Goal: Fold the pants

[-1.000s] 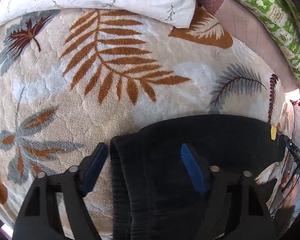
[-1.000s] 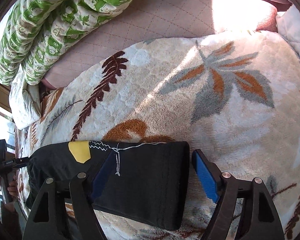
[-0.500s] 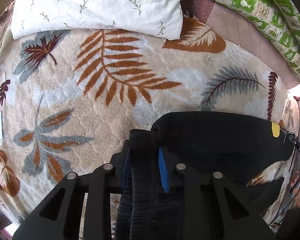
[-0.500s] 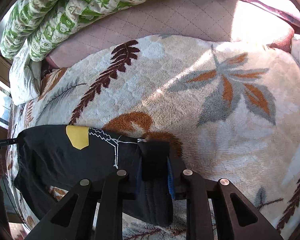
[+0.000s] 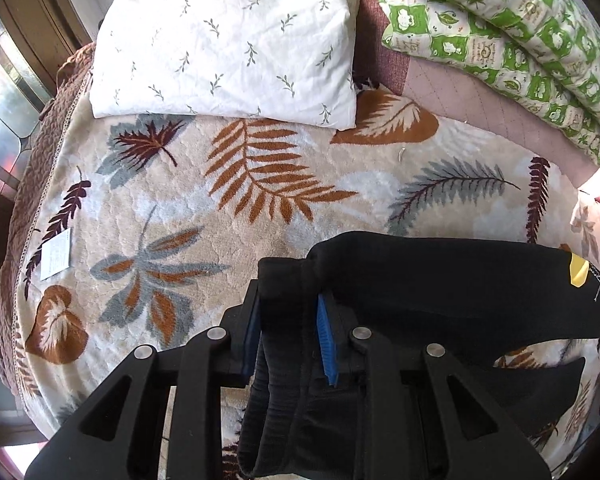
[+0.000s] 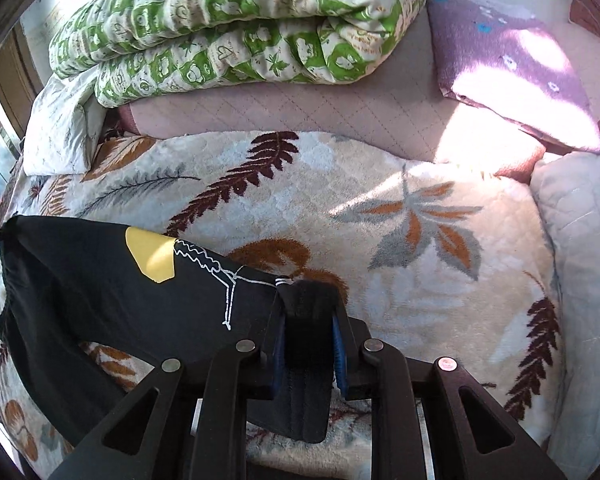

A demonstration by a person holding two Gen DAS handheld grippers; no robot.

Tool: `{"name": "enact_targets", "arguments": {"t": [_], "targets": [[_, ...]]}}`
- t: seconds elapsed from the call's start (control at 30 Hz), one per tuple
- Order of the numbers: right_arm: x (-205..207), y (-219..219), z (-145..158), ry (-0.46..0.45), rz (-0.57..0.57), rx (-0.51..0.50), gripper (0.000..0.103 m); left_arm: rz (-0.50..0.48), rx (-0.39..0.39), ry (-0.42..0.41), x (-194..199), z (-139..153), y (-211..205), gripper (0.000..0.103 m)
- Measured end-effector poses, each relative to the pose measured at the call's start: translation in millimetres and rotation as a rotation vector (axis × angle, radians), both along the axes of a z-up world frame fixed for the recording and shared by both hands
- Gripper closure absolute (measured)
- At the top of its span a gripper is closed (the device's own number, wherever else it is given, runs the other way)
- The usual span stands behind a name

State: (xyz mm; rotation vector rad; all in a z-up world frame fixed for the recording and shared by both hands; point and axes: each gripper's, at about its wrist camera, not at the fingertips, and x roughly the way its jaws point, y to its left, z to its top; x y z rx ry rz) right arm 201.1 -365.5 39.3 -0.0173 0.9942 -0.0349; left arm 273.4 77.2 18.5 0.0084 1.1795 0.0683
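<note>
black pants (image 5: 440,284) fill the lower right of the left wrist view, stretched taut from the left gripper (image 5: 288,332) off to the right edge, where a yellow patch (image 5: 578,270) shows. the left gripper is clamped narrow on a ribbed edge of the pants, its blue pads (image 5: 325,340) pressing the cloth from both sides. the fabric is raised off the blanket (image 5: 180,200) and throws a dark shadow below it on the right. the blanket is cream plush with orange, grey and maroon leaves. a white pillow (image 5: 228,40) with small sprigs lies at its far edge, and a green-and-white quilt (image 5: 500,32) sits folded at the upper right. a small white tag (image 5: 56,254) lies on the blanket near its left border.

from the right wrist, the right gripper (image 6: 308,350) is likewise closed narrow on a ribbed black band of the pants (image 6: 100,292), blue pads (image 6: 339,356) on either side of it. the pants run from there to the left edge, held up off the blanket (image 6: 380,300), with the yellow patch (image 6: 152,254) and a white line drawing (image 6: 220,276) on the upper face. the lower part hangs slack toward the bottom left. the quilt (image 6: 236,20) lies folded at the top, a purple cushion (image 6: 512,68) catches sun at the upper right, and a pale pillow (image 6: 580,260) rests against the blanket's right side.
</note>
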Motion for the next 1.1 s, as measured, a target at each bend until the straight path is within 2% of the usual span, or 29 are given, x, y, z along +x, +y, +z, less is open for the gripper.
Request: {"name": "enact_targets", "arguments": {"t": [0.27,0.5,0.7,0.8,0.9,1.0,1.03,1.1], "targets": [[-47.2,18.6,20.2,-0.081,0.036,-0.086,0.084,0.014,0.028,-0.095,-53.6,11.0,2.0,0.08],[-107.7,26.5,9.5,-0.102,0.066,-0.114,0.084,0.005,0.022,-0.107,-114.1,-9.2,12.0,0.08],[-164.0,37.2,-9.1,-0.122,0.088,-0.121,0.084,-0.018,0.008,0.005,-158.8,-56.5,21.6,0.08],[-187.5,46.6,-20.8,-0.112,0.1,-0.147,0.083,-0.013,-0.029,0.071,-175.3,-79.5,27.8,0.08],[-205.7,53.1,-31.7,-0.096,0.097,-0.19,0.08,-0.012,-0.049,0.078,-186.3,-82.4,29.7,0.078],[-220.3,58.6,-36.9,-0.091,0.086,-0.262,0.068,-0.031,-0.027,0.076,-194.2,-76.8,27.2,0.077],[-224.6,60.2,-37.9,-0.086,0.079,-0.295,0.061,-0.039,-0.022,0.078,-196.6,-75.1,27.7,0.077],[-234.5,61.2,-36.5,-0.09,0.069,-0.327,0.057,-0.047,-0.035,0.088,-202.6,-71.6,30.0,0.075]]}}
